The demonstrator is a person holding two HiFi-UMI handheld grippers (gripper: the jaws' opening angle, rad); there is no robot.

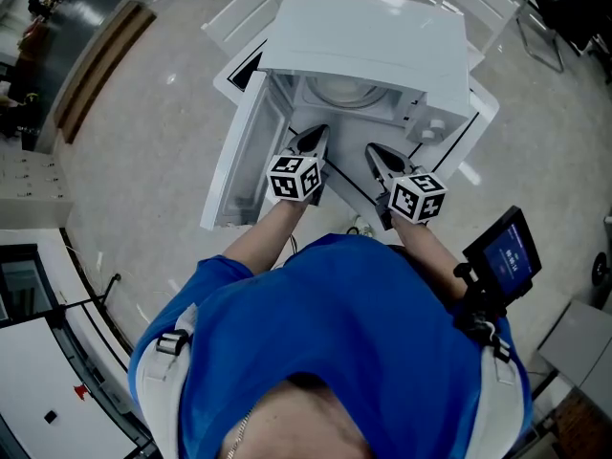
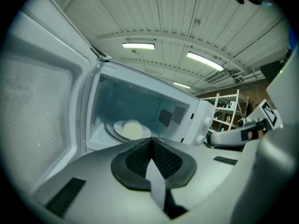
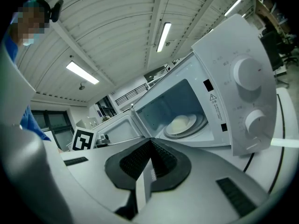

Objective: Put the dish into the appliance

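A white microwave (image 1: 363, 36) stands on a white table with its door (image 1: 244, 156) swung open to the left. Inside, a pale dish (image 2: 131, 129) rests on the glass turntable; the right gripper view also shows the dish (image 3: 182, 123) in the cavity. My left gripper (image 2: 151, 141) is shut with nothing between its pads, just outside the opening, seen as the left gripper (image 1: 311, 142) in the head view. My right gripper (image 3: 150, 141) is also shut and empty, in front of the microwave's right half, the right gripper (image 1: 378, 156) from above.
Two control knobs (image 3: 250, 73) sit on the microwave's right panel. A black cable (image 3: 280, 157) runs over the table beside it. White chairs (image 1: 244, 12) stand behind the table. A small screen (image 1: 505, 253) is mounted at my right side. Shelving (image 2: 229, 108) stands beyond.
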